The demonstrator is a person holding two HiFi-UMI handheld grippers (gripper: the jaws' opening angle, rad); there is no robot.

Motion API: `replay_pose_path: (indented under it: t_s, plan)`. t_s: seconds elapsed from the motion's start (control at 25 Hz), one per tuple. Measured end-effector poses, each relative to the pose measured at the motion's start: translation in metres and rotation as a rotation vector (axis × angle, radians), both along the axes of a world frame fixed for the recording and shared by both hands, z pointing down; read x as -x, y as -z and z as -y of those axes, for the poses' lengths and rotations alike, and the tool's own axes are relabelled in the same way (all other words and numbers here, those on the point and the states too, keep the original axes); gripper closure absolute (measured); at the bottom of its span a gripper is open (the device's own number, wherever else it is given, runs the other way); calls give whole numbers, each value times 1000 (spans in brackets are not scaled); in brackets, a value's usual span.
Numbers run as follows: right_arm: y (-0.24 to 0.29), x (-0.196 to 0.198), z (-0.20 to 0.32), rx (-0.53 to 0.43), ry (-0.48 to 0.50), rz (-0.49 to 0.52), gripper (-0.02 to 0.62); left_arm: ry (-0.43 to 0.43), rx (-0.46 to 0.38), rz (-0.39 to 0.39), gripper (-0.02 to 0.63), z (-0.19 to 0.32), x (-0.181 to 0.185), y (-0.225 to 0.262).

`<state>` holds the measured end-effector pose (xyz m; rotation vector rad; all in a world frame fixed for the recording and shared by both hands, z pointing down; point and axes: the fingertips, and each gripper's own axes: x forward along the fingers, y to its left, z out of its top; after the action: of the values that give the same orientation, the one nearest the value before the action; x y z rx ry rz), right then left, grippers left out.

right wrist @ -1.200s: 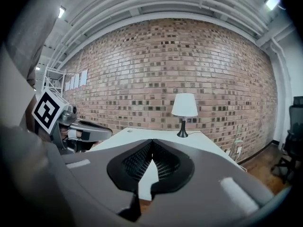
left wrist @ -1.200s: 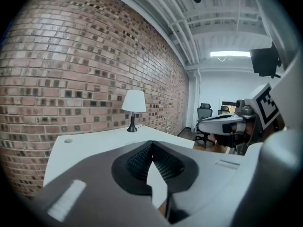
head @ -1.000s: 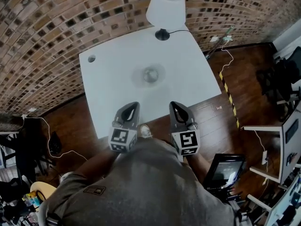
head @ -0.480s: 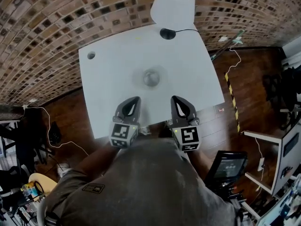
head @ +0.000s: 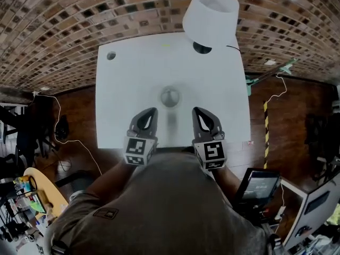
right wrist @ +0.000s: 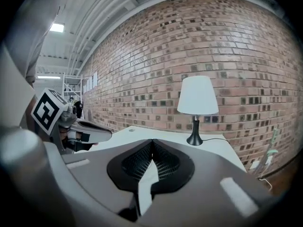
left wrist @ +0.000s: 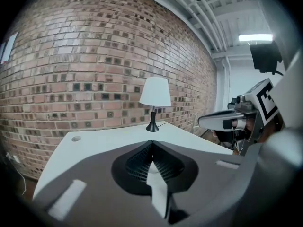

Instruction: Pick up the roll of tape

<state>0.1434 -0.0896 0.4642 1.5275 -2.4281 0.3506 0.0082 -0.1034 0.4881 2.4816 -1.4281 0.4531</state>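
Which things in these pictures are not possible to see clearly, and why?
Roll of tape: head view, small and smeared; its hole cannot be told.
Round spot at the table corner: head view, too small; hole or cap unclear.
Near table edge: gripper views, covered by the left tool and right tool.

Looks like a loft-style lab or office: bare brick wall [head: 64,20], wooden floor [head: 281,110], white bench [head: 138,84] with a table lamp [head: 211,15], trailing cable [head: 57,116], monitor [head: 258,185], exposed ceiling pipes [left wrist: 203,13] and a strip light [left wrist: 255,38].
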Motion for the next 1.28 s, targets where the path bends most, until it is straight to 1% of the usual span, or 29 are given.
replay_pose_path:
  t_s: [0.12,0.24,0.36,0.48,0.6,0.68,1.28]
  plan:
    - [-3,0,14,1,37,5,581,48,11,3,604,7,1,-4]
    - [-9,4,20,21,54,2,581,66,33,5,604,9,5,-11]
    - [-20,10,23,64,61,-16,581,66,49,11,603,13,10,-17]
    - [-24,17,31,59,68,-24,581,70,62,8,604,18,14,-22]
    - [-34,21,36,102,78,-42,581,70,77,10,604,24,16,-30]
    - [-35,25,44,103,74,-36,581,72,90,11,603,28,17,-36]
    - [-91,42,79,222,109,-88,580,90,222,31,604,48,33,-95]
